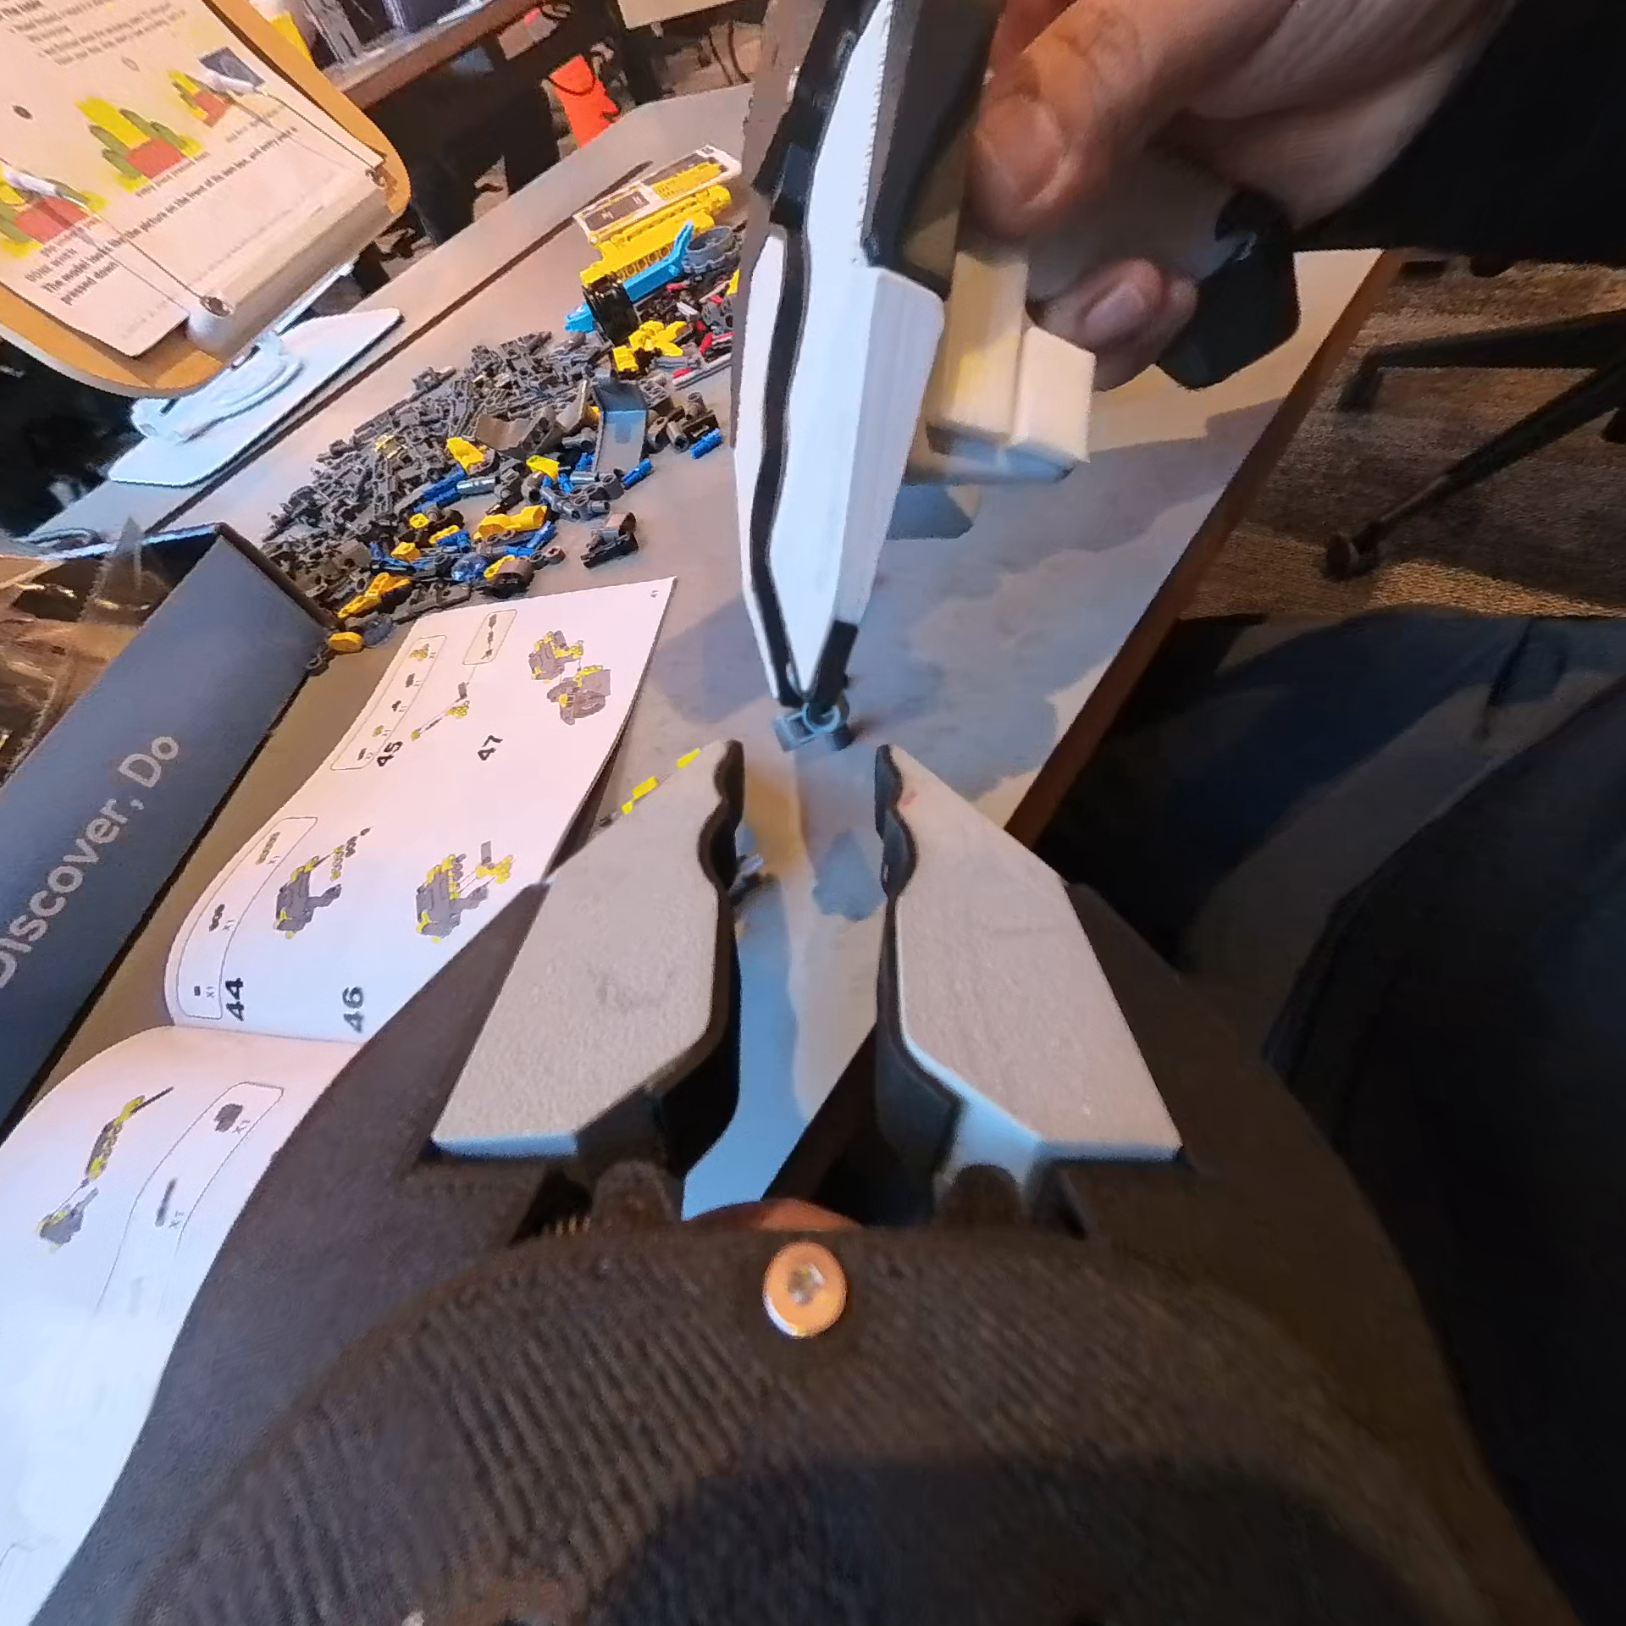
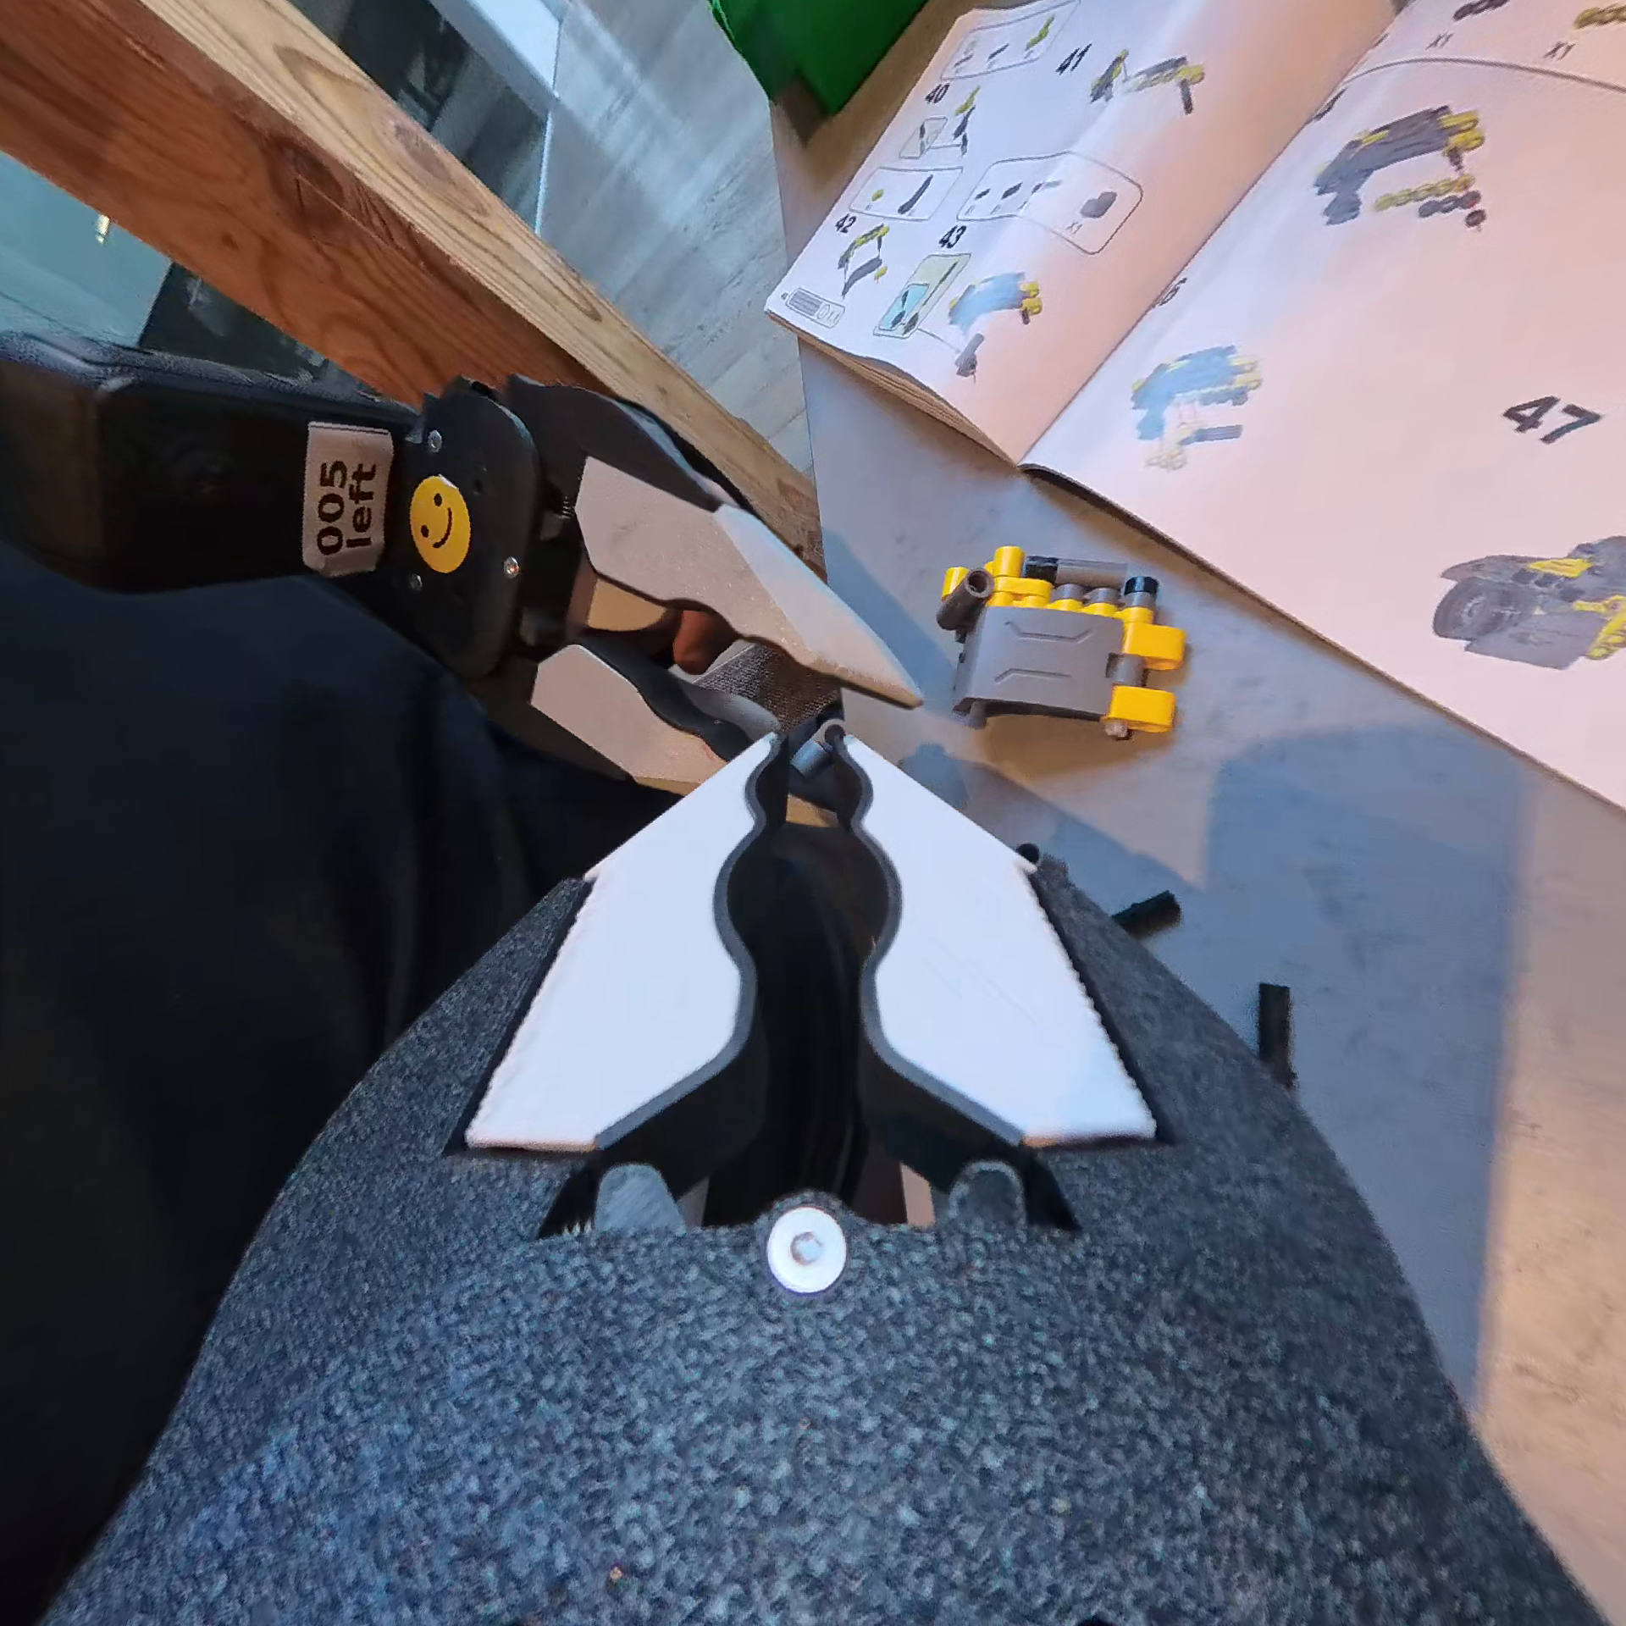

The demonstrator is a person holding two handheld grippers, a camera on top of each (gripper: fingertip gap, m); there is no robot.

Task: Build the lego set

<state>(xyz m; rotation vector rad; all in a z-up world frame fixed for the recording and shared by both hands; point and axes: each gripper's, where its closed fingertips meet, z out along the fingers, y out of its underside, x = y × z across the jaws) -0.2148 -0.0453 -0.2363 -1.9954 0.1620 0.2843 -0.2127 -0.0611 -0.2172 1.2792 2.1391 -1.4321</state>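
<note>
While the right gripper (image 1: 814,695) comes down nearly vertical, its white fingers are pinched on a small grey connector piece (image 1: 811,727) right at the tips. That piece sits low over the grey table (image 1: 1012,633) near the front edge, long axis roughly level and running crosswise to the fingers. The left gripper (image 1: 805,774) points straight at it from just beside, jaws parted and nothing between them. A grey-and-yellow sub-assembly (image 2: 1069,647) lies flat nearby, long side running along the open instruction booklet (image 1: 422,792) — printed step numbers and diagrams on its pages. Farther back there's a loose pile of bricks (image 1: 475,493), a dark box (image 1: 132,748) with pale lettering, plus a label and a smiley sticker (image 2: 439,524) on the left gripper's body.
</note>
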